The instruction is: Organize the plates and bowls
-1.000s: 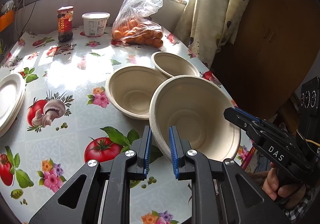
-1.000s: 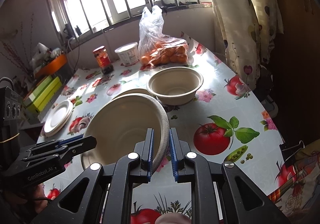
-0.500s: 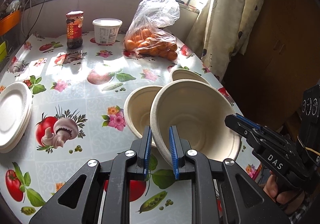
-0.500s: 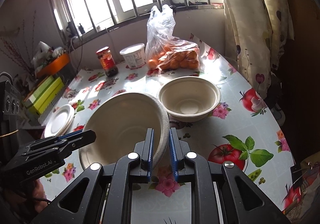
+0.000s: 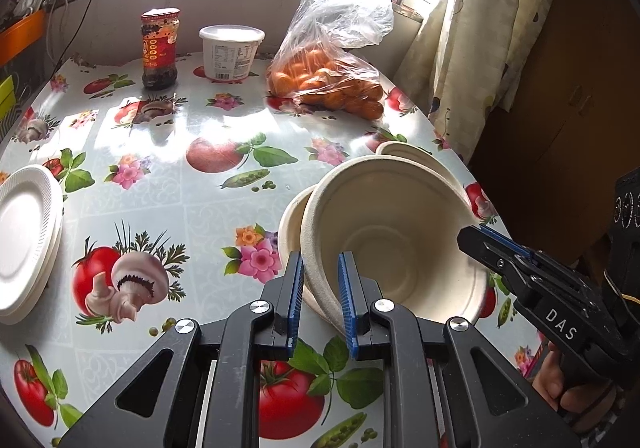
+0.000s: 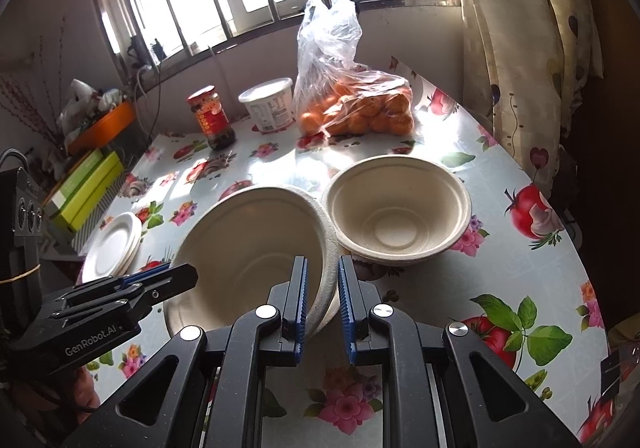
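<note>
Both grippers pinch opposite rims of one beige moulded-pulp bowl (image 5: 384, 248): the left gripper (image 5: 320, 300) with its fingers pressed on the near-left rim, the right gripper (image 6: 322, 304) on the rim across from it. The bowl hangs tilted above the floral oilcloth tabletop (image 5: 160, 175). The empty matching bowl (image 6: 396, 211) sits just beyond and to the right in the right wrist view, nearer the right gripper, so nesting likely calls for carrying that way.
</note>
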`<state>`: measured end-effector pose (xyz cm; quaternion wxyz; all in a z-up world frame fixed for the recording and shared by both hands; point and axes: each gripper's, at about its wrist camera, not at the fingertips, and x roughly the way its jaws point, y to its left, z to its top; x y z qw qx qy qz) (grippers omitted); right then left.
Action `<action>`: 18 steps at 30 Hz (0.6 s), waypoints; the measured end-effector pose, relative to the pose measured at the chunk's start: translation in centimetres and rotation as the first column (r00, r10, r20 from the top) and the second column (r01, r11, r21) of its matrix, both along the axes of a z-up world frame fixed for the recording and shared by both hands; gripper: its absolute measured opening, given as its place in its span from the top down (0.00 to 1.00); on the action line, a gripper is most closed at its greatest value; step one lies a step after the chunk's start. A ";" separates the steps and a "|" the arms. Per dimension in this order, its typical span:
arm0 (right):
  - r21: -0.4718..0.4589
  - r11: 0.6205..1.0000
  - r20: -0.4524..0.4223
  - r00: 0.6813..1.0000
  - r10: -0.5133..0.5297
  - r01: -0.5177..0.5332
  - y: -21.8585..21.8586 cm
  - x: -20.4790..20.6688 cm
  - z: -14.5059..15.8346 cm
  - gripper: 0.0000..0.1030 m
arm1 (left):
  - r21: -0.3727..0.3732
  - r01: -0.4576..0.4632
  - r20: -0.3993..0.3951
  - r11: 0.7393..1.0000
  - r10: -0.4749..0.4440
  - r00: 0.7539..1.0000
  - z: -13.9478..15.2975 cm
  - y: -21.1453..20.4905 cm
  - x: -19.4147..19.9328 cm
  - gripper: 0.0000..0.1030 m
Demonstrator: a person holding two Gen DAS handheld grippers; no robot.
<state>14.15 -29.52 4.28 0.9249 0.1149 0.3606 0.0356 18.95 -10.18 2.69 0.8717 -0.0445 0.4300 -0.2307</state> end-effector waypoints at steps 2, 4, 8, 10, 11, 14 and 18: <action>-0.003 1.000 -0.005 1.000 0.003 -0.003 0.1 0.4 -0.2 0.85 | 0.005 -0.003 -0.003 1.000 0.003 1.000 -0.1 0.0 0.3 0.82; -0.001 1.000 -0.009 1.000 0.004 -0.004 0.1 0.8 -0.4 0.85 | 0.011 -0.005 -0.008 1.000 0.005 1.000 -0.4 0.0 0.7 0.82; -0.005 1.000 -0.019 1.000 0.002 -0.002 0.0 1.4 -0.9 0.85 | 0.019 -0.004 -0.013 1.000 0.004 1.000 -0.7 -0.2 1.2 0.82; -0.007 1.000 -0.025 1.000 0.002 -0.002 -0.1 1.7 -1.1 0.85 | 0.023 -0.005 -0.013 1.000 0.006 1.000 -0.8 -0.2 1.4 0.82; -0.007 1.000 -0.027 1.000 0.002 -0.002 0.0 1.8 -1.2 0.85 | 0.025 -0.006 -0.013 1.000 0.006 1.000 -0.9 -0.2 1.5 0.82; -0.010 1.000 -0.031 1.000 0.003 -0.003 0.1 2.1 -1.4 0.85 | 0.027 -0.009 -0.017 1.000 0.009 1.000 -1.0 -0.3 1.9 0.82; -0.016 1.000 -0.040 0.999 0.002 -0.002 0.1 2.5 -1.8 0.85 | 0.034 -0.008 -0.026 0.999 0.008 1.000 -1.4 -0.4 2.1 0.82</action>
